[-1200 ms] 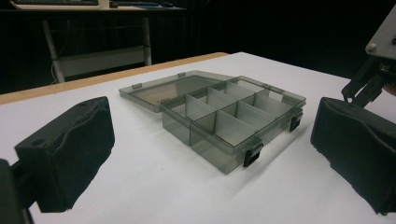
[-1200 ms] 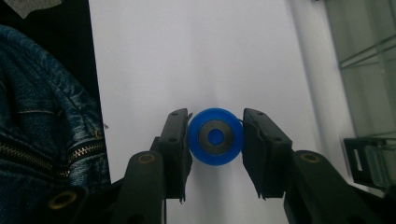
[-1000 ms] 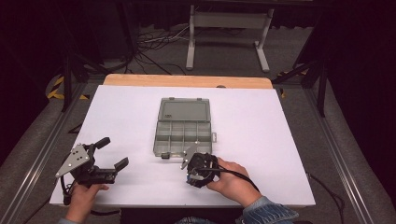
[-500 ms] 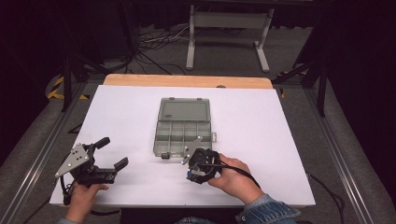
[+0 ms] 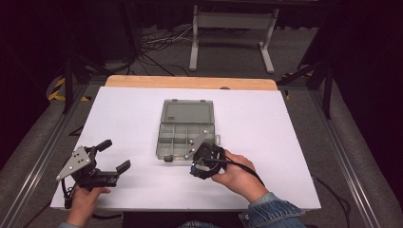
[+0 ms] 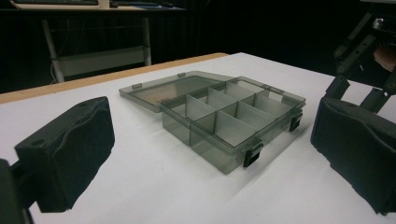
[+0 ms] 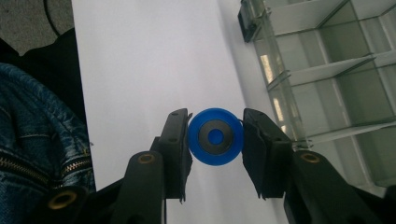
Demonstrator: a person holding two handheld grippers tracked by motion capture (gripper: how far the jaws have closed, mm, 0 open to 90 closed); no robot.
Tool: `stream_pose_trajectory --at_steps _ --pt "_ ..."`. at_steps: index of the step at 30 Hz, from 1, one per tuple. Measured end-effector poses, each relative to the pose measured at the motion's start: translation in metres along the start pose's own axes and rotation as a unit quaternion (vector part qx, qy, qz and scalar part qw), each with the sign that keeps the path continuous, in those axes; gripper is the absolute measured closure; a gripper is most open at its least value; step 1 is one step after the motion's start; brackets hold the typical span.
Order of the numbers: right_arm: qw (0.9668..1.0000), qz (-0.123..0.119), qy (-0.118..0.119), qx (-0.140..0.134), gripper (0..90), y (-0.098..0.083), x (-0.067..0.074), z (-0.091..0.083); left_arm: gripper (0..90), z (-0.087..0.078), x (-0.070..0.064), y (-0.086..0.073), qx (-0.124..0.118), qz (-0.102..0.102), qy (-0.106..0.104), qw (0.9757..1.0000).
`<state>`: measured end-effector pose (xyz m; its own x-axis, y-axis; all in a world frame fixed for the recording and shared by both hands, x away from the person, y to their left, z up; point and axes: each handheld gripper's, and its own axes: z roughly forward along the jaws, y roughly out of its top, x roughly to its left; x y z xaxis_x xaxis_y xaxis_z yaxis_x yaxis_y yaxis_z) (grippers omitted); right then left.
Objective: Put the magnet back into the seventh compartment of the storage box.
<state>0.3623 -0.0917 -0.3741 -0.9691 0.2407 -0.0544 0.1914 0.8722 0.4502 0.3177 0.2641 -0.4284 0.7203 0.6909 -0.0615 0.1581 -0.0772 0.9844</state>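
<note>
Blue plastic shows between the black jaws in the right gripper view: one round blue disc [image 7: 215, 136] with a grey ring and a blue centre, pinched from both sides by the right gripper [image 7: 215, 140] above the white table [image 7: 154, 70]. In the high view that gripper [image 5: 205, 159] sits at the near right corner of the box, held by the right hand [image 5: 235, 175], and the disc itself cannot be made out there.

The left gripper [image 5: 114, 156] rests well apart at the table's near left, in the left hand [image 5: 85, 202], its jaws spread wide with nothing between them. Its own view frames the box between the two padded jaws and catches part of the right gripper at the upper right.

One smoky grey organiser box [image 5: 185, 128] lies mid-table, lid [image 6: 163, 88] folded open flat on the far side. The left gripper view shows two black latches [image 6: 252, 154] on the near wall and dividers [image 6: 205, 109] forming several compartments, all empty as far as they can be seen. A denim sleeve [image 7: 37, 140] edges the right gripper view.
</note>
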Motion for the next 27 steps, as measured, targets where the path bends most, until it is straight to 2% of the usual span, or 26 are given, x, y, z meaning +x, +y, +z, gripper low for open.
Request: stream_pose_trajectory --at_steps 19,27 --pt "0.9992 0.025 -0.027 -0.018 62.5 0.011 -0.024 -0.008 0.4 0.000 0.000 0.000 0.000 0.001 0.000 1.0000" --pt "0.9981 0.043 -0.037 -0.024 62.5 0.014 -0.037 -0.009 0.4 0.000 0.000 0.000 -0.003 0.000 0.001 1.0000"
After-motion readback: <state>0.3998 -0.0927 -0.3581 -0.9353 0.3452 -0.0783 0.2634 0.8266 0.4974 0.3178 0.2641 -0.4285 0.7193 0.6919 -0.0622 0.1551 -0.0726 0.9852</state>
